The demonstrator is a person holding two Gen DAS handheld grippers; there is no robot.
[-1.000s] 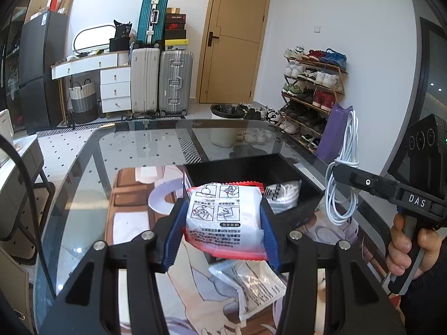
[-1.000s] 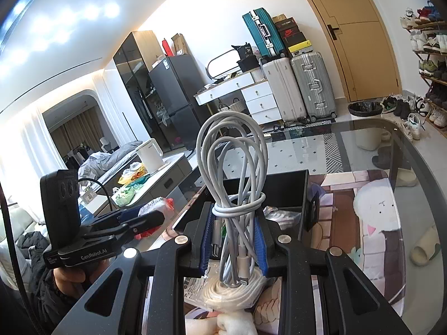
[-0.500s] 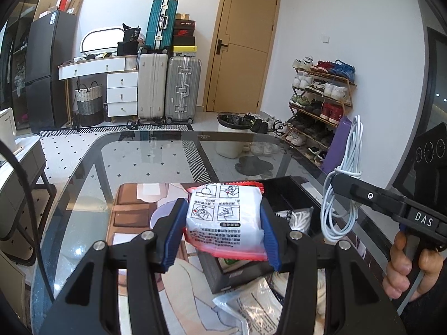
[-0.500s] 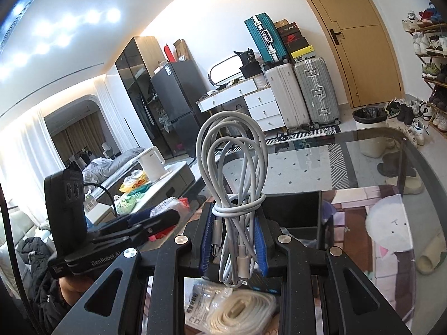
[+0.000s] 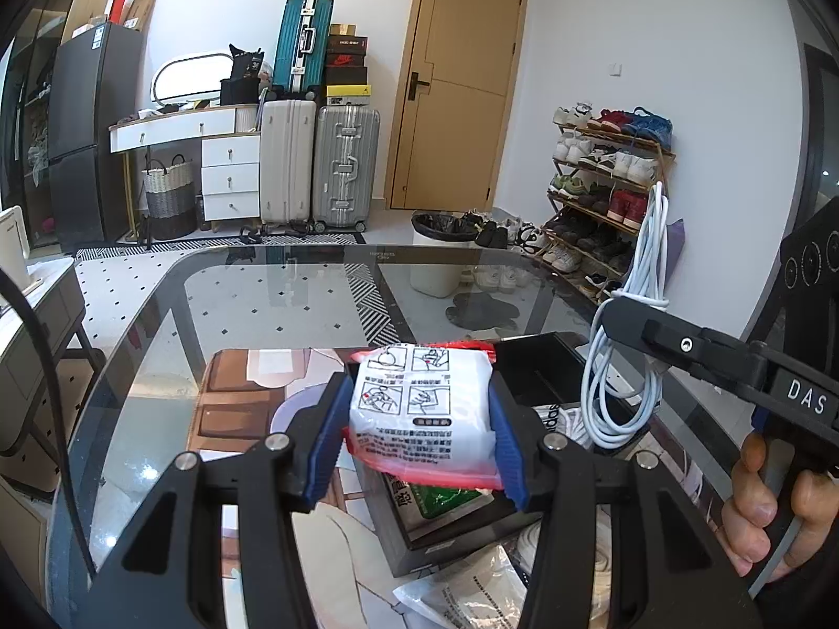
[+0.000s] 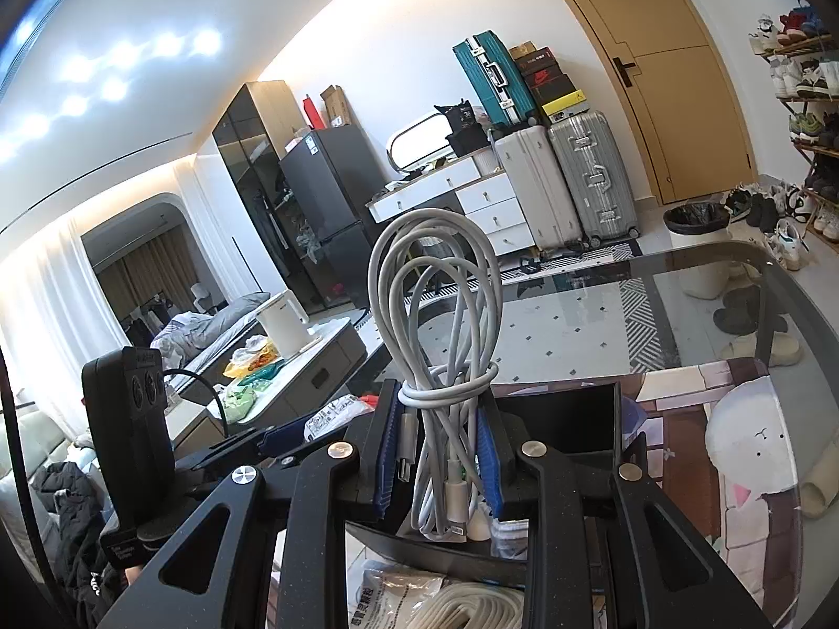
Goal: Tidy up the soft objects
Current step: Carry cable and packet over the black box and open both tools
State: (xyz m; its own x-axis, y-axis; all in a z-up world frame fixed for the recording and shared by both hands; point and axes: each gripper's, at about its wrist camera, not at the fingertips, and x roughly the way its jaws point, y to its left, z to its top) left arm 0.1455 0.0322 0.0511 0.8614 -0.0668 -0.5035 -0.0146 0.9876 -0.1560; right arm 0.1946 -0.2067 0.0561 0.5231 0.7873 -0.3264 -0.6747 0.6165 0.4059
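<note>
Left gripper (image 5: 419, 427): clamps white red-edged soft packet (image 5: 423, 414), frame centre.
Right gripper (image 6: 438, 464): pinches upright coiled white cable (image 6: 438, 346).
Black rectangular bin (image 5: 545, 367): directly beneath both.

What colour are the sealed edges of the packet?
Red, around the white packet; the left wrist view shows it best.

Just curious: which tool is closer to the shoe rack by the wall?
Right. The right tool, holding the white cable, is on the shoe rack side; the left tool, holding a packet, sits farther away.
</note>
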